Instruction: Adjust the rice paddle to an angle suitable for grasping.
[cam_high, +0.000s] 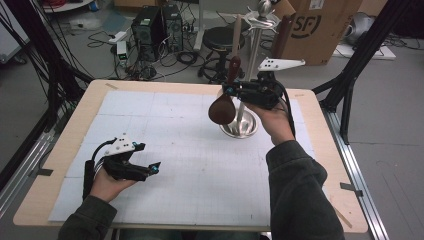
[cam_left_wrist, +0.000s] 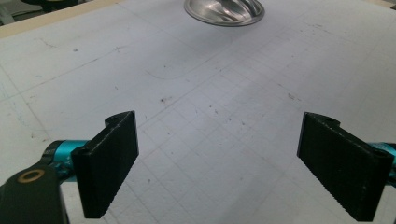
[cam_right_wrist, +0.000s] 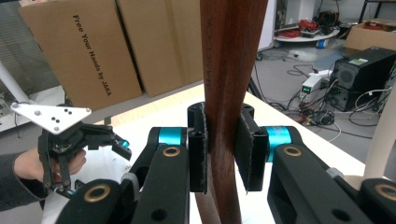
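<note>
The high view takes in the whole bench (cam_high: 60, 165) with its pale gridded mat (cam_high: 175, 150), the grey floor behind, two computer towers (cam_high: 157, 25), a black stool (cam_high: 222, 37) and a cardboard box (cam_high: 320, 25). The right gripper view looks the other way and adds more boxes (cam_right_wrist: 79, 51) and the printed side of one. A steel stand (cam_high: 255, 50) rises from a round dish base (cam_high: 240, 125) just behind the spoon's bowl, with another utensil hanging at its top. The right gripper (cam_high: 232, 90) is raised above the bench, jaws clamped on the handle of a dark wooden spoon (cam_high: 225, 100), bowl down beside the base. The left gripper (cam_left_wrist: 217, 163) rests low near the front edge, jaws wide apart over bare mat
</note>
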